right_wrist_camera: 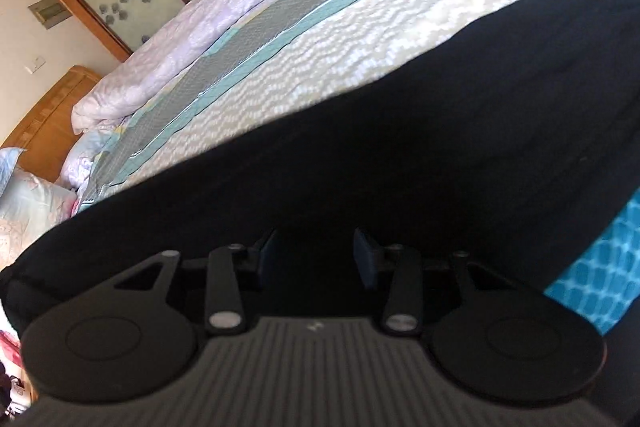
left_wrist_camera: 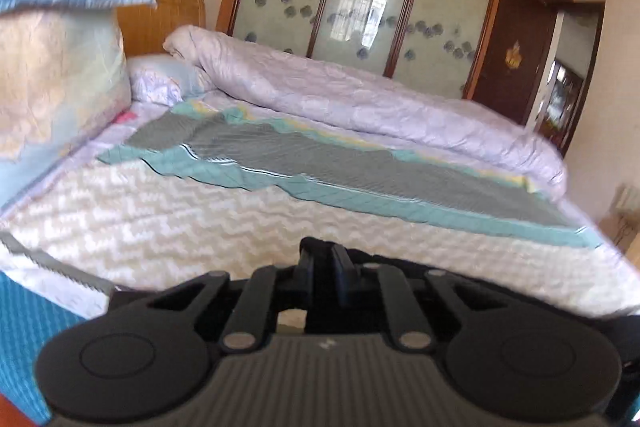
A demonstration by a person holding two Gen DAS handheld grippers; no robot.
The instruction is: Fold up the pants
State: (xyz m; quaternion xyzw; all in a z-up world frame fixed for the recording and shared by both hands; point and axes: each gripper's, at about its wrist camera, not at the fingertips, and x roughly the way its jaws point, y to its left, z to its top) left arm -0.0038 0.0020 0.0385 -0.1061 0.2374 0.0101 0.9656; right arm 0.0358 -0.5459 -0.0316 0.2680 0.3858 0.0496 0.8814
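On bed edge (right_wrist_camera: 360,39): black pants (right_wrist_camera: 360,155) spread along near side. Right gripper (right_wrist_camera: 316,251) over pants, fingers apart, nothing clamped. Left gripper (left_wrist_camera: 324,259) closed; whether it pinches cloth, cannot tell. Advice: grip hem fully, lift both ends level, fold slowly.

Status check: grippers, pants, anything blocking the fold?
Left gripper shut, nothing seen held. Right gripper jaws apart over black pants, no grip visible. Pants spread along bed edge. Quilt bunched far side, clear.
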